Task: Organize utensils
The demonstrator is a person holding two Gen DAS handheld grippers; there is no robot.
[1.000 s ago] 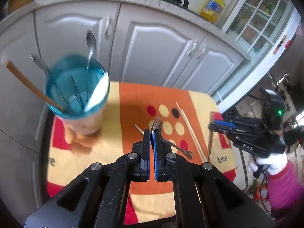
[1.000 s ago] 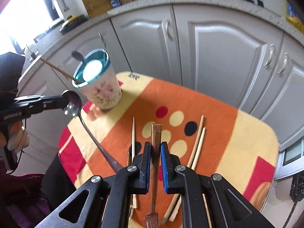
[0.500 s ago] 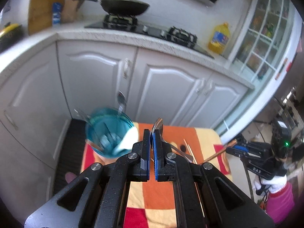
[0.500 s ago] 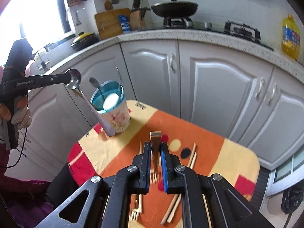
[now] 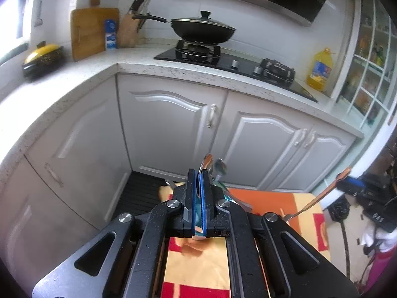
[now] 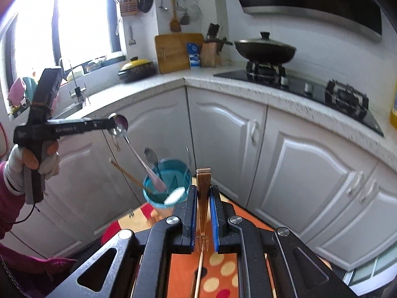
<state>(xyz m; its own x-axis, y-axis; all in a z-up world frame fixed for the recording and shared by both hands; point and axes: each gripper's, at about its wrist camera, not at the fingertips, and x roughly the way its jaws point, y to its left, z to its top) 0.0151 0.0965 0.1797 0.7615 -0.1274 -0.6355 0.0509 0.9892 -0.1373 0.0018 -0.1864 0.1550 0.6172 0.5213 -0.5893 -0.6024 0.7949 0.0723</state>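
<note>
My left gripper (image 5: 198, 173) is shut on a metal spoon (image 5: 206, 162), gripped at the bowl. In the right wrist view that gripper (image 6: 109, 125) holds the spoon (image 6: 139, 159) with its handle slanting down over the rim of the blue cup (image 6: 171, 178). The cup holds another spoon (image 6: 150, 155), a wooden chopstick (image 6: 129, 176) and a white spoon (image 6: 175, 195). My right gripper (image 6: 203, 191) is shut on a wooden-handled fork (image 6: 203, 188), tines hanging down. The fork also shows in the left wrist view (image 5: 320, 196).
An orange and yellow cloth (image 6: 223, 270) covers the small table, with chopsticks (image 6: 198, 270) lying on it. White cabinet doors (image 5: 173, 126) stand close behind. A counter with a stove and wok (image 5: 202, 28) runs above them.
Both grippers have risen and tilted up from the table. The left one carried the spoon to above the cup. The right one lifted the fork higher.
</note>
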